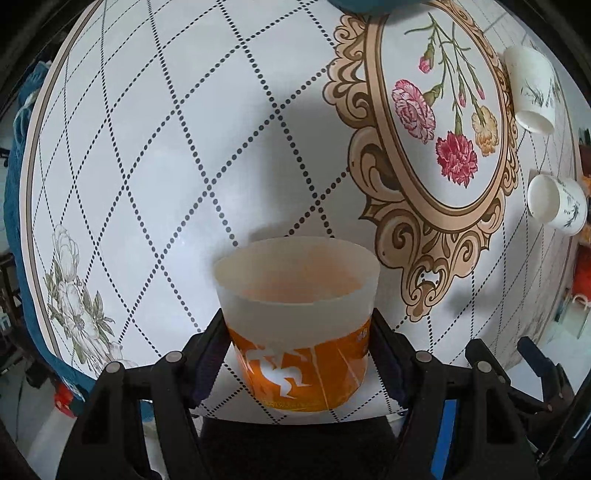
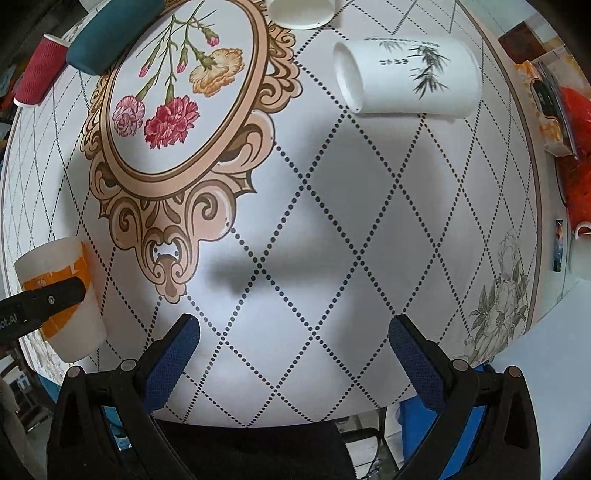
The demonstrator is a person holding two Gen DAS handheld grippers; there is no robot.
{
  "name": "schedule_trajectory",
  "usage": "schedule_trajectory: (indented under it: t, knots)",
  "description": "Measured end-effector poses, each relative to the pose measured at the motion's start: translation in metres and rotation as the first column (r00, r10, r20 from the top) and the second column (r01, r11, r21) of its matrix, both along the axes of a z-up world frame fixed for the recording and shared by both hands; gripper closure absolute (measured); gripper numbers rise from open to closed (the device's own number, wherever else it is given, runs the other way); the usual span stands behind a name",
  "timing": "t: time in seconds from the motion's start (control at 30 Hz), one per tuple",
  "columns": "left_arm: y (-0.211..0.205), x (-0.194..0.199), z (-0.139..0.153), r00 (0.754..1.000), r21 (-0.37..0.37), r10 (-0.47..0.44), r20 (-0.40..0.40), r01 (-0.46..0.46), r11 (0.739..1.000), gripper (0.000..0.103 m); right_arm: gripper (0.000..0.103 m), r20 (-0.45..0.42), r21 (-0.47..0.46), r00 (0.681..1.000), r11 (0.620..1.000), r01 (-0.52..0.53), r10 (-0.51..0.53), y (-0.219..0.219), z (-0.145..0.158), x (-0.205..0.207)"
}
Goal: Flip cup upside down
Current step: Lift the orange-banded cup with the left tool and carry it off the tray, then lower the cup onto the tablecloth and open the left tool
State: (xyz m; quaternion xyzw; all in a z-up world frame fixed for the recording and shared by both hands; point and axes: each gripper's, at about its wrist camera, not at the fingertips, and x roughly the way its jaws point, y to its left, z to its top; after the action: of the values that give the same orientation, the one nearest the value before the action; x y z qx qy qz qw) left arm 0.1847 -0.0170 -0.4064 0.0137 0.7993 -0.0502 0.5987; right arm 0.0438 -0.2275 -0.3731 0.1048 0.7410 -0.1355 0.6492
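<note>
A frosted plastic cup with an orange label [image 1: 299,325] stands mouth up near the table's front edge, between the fingers of my left gripper [image 1: 300,354], which is shut on its lower sides. The same cup [image 2: 61,295] shows at the far left of the right wrist view with a left finger [image 2: 48,299] across its label. My right gripper [image 2: 293,354] is open and empty above the patterned table [image 2: 332,221], to the right of the cup.
Two white cups with bamboo prints lie on their sides [image 1: 532,88] [image 1: 557,205]; the nearer one shows large in the right wrist view [image 2: 406,79]. A red ribbed cup [image 2: 38,72] and a teal object [image 2: 110,35] sit at the back left. Clutter lies beyond the right edge.
</note>
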Motion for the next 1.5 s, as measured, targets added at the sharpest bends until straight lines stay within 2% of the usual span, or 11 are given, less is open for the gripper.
schedule_trajectory:
  t: [0.3,0.4,0.47,0.53,0.6,0.8,0.87,1.03,1.27,1.43,1.5]
  knots:
    - [-0.009,-0.009,0.001,0.999,0.024,-0.038,0.016,0.038,0.999,0.032,0.0,-0.003,0.007,1.0,1.0,-0.003,0.003,0.028,0.0,-0.009]
    - [-0.001,-0.004,0.008,0.999,0.026,-0.045,0.016,0.045,0.999,0.032,0.0,-0.006,0.005,1.0,1.0,0.001,-0.001,0.03,-0.005,0.005]
    - [-0.004,-0.003,0.005,0.998,0.03,-0.065,0.016,0.064,0.997,0.028,0.0,-0.005,0.005,1.0,1.0,0.003,-0.003,0.029,-0.003,0.004]
    - [-0.003,-0.009,0.001,0.997,0.027,-0.077,0.021,0.077,0.997,0.016,0.0,-0.004,0.003,1.0,1.0,0.007,-0.007,0.03,0.0,0.002]
    - [-0.018,0.008,0.014,0.996,0.02,-0.085,0.018,0.085,0.996,0.016,0.0,-0.003,0.002,1.0,1.0,0.009,-0.009,0.023,0.003,0.0]
    - [-0.016,-0.006,0.003,0.996,0.019,-0.087,0.017,0.087,0.996,0.016,0.0,-0.003,0.0,1.0,1.0,0.014,-0.014,0.008,0.011,-0.003]
    - [-0.015,-0.008,0.008,0.996,0.017,-0.09,0.021,0.089,0.996,0.016,0.0,-0.002,-0.001,1.0,1.0,0.017,-0.017,0.004,0.003,0.01]
    - [-0.02,-0.009,0.032,0.995,0.005,-0.083,0.054,0.083,0.997,0.015,0.0,0.007,0.007,1.0,1.0,0.026,-0.026,-0.005,-0.005,0.032]
    - [-0.013,-0.016,0.086,0.988,-0.023,-0.032,0.153,0.036,0.999,0.015,0.0,0.066,0.036,0.998,0.999,0.007,-0.01,0.001,0.028,0.024]
    - [0.004,-0.038,0.123,0.969,0.023,-0.015,0.246,0.01,1.0,0.015,0.0,0.126,0.064,0.991,0.997,-0.041,0.033,0.018,0.053,0.02]
    - [0.016,-0.047,0.126,0.966,0.03,0.008,0.257,-0.016,0.999,0.015,0.0,0.147,0.078,0.988,0.995,-0.064,0.052,0.027,0.06,0.019]
